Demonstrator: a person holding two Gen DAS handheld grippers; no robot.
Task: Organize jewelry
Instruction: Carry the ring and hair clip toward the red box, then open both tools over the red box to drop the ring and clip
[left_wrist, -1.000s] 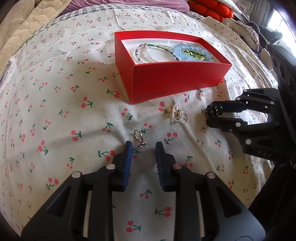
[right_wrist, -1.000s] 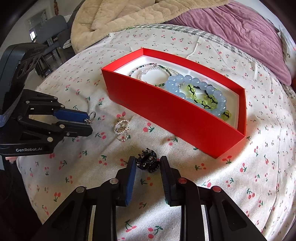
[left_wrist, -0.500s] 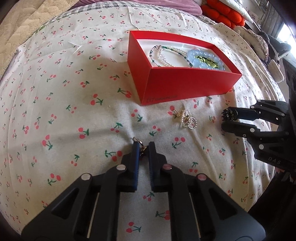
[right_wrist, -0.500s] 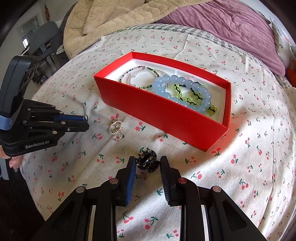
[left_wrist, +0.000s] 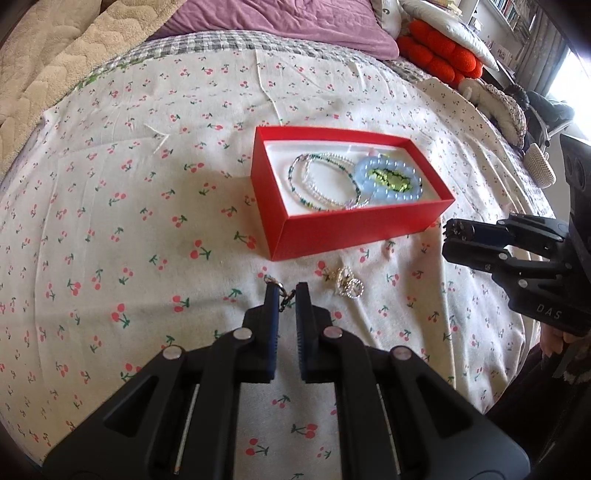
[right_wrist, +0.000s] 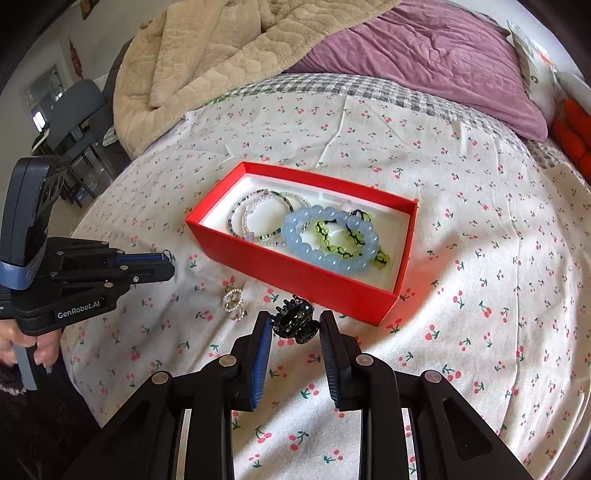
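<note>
Near red box (left_wrist: 354, 229), left gripper (left_wrist: 286, 295) pinching small ring (left_wrist: 283, 293), right gripper (right_wrist: 295, 325) clamping black hair clip (right_wrist: 293, 323).

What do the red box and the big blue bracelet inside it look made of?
Red box: probably cardboard, matte, with thin straight walls, crisp folded corners and a white lining. Blue bracelet: round translucent beads with a glossy shine, glass, stone or plastic; the look cannot settle which.
</note>
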